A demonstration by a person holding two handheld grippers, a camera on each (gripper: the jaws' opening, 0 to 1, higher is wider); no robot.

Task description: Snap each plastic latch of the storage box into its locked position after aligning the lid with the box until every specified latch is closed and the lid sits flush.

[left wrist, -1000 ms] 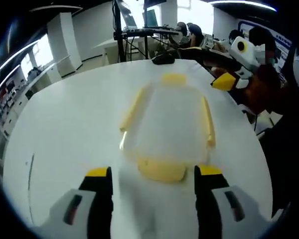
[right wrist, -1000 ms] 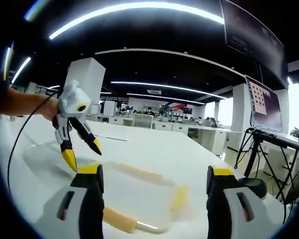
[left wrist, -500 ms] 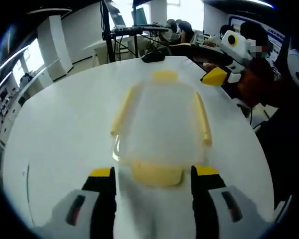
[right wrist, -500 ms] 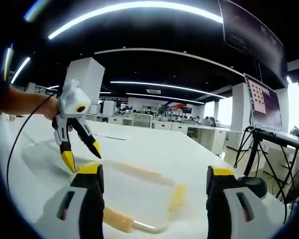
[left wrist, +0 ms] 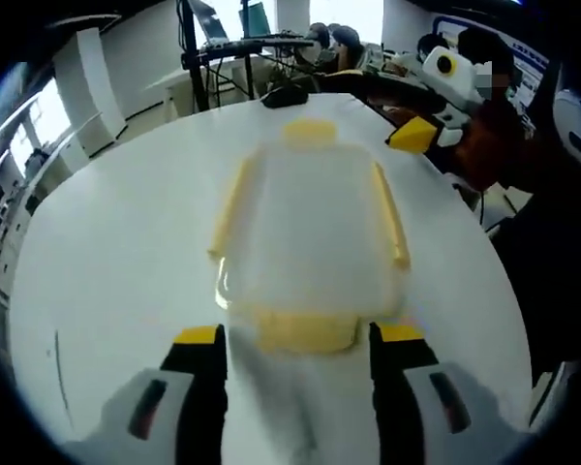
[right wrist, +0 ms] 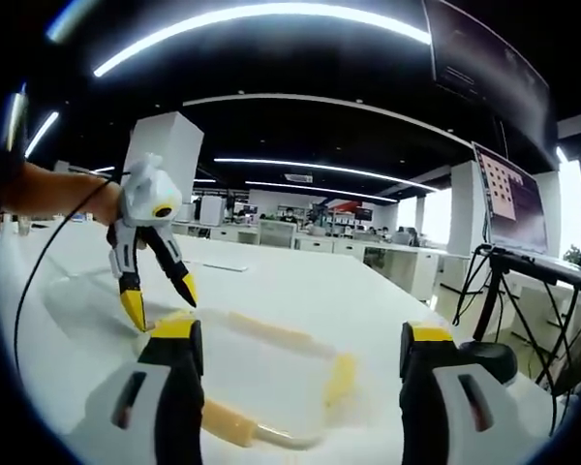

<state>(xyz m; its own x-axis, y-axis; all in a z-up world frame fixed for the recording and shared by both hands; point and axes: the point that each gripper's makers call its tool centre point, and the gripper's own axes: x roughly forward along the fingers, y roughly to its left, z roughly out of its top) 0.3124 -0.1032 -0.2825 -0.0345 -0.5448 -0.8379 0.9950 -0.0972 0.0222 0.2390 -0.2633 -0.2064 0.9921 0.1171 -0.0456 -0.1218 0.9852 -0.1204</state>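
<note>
A clear storage box [left wrist: 310,223] with its lid on lies on the white table [left wrist: 116,252]. It has yellow latches: one at the near end [left wrist: 305,329], one on each long side [left wrist: 230,208] [left wrist: 389,213], and one at the far end [left wrist: 310,129]. My left gripper [left wrist: 295,347] is open, its jaws straddling the near latch just short of it. In the right gripper view the left gripper [right wrist: 160,298] points down at the end of the box [right wrist: 261,373]. My right gripper [right wrist: 300,339] is open above the box's long side, holding nothing; in the left gripper view the right gripper [left wrist: 416,136] hovers by the far right corner.
A black mouse-like object [left wrist: 286,97] lies past the box's far end. Behind it stands a tripod with screens [left wrist: 194,48], and people sit at desks. A person in dark clothes [left wrist: 533,213] stands along the table's right edge. Another tripod [right wrist: 523,291] stands at the right.
My left gripper has come closer to the box, so the near latch now sits just ahead of its jaws. In the right gripper view it has dipped toward the box end. The right gripper stays.
</note>
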